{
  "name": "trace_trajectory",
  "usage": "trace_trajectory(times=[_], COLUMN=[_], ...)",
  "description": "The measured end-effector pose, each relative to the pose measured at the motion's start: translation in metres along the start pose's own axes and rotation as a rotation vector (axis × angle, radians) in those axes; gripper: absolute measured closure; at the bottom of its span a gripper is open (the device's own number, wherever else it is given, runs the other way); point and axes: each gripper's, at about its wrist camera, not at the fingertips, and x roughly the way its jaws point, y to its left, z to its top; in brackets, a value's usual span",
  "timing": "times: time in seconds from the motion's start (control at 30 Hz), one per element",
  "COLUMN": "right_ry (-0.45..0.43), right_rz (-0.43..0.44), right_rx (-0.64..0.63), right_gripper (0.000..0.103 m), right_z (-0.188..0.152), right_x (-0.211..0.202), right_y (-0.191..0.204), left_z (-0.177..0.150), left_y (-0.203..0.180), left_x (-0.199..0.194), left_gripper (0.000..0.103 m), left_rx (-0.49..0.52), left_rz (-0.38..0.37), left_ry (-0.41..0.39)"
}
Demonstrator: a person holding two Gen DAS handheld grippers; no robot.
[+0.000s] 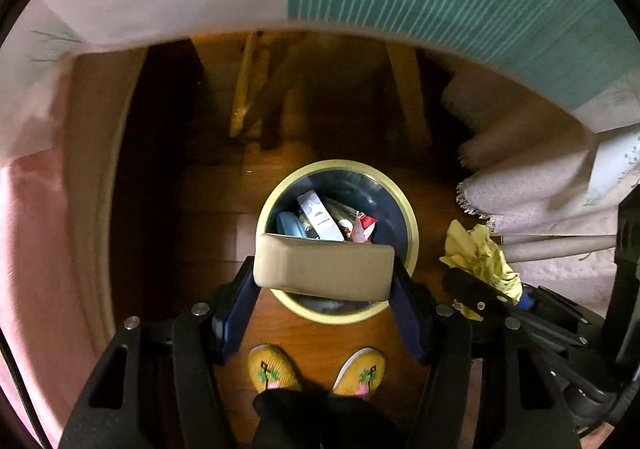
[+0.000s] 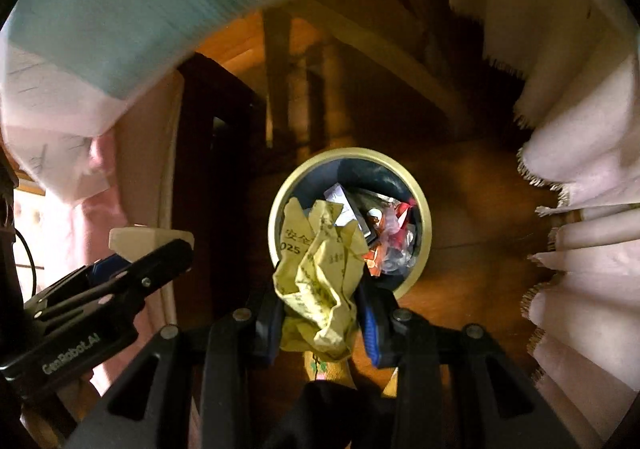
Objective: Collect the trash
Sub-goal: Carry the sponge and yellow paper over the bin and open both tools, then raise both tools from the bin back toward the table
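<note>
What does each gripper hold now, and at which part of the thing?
The left gripper clamps a beige box across its two short ends. The right gripper pinches crumpled yellow paper at its lower part. Both are above the bin.

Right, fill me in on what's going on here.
A person is collecting trash with a gripper in each hand, standing over a round bin on the wooden floor. The left gripper is clamped on a beige box held above the bin's near rim. The right gripper grips a crumpled yellow paper, also over the bin. The bin already holds cartons and wrappers. Neither piece has been dropped in yet.
</note>
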Motion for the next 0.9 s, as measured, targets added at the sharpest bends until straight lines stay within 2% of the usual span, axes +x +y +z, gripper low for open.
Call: trace_trajectory(times=[0.3, 0.37, 0.4, 0.43, 0.53, 0.57, 0.73, 0.9], right_ry=[0.023, 0.033, 0.047, 0.055, 0.057, 0.050, 0.012, -0.030], right_rz=[0.001, -0.006, -0.012, -0.021, -0.029, -0.031, -0.056, -0.041], right_rx=[0.006, 0.009, 0.011, 0.015, 0.015, 0.014, 0.026, 0.072], right_gripper=[0.068, 0.065, 0.062, 0.056, 0.037, 0.035, 0.035, 0.035], right_z=[0.010, 0.012, 0.013, 0.013, 0.014, 0.015, 0.014, 0.014], right_x=[0.050, 0.059, 0.067, 0.071, 0.082, 0.084, 0.087, 0.075], right_y=[-0.010, -0.012, -0.013, -0.014, -0.016, -0.016, -0.019, -0.024], left_z=[0.010, 0.011, 0.011, 0.011, 0.013, 0.012, 0.012, 0.008], left_y=[0.016, 0.023, 0.025, 0.028, 0.035, 0.036, 0.042, 0.051], left_x=[0.049, 0.062, 0.066, 0.068, 0.073, 0.075, 0.076, 0.067], left_gripper=[0.042, 0.026, 0.010, 0.008, 0.007, 0.006, 0.003, 0.003], left_rx=[-0.043, -0.058, -0.063, -0.067, -0.078, -0.077, -0.060, -0.069], left_rz=[-0.026, -0.051, -0.052, -0.052, -0.051, -0.047, -0.013, 0.001], left_ry=[0.028, 0.052, 0.055, 0.051, 0.044, 0.041, 0.011, -0.011])
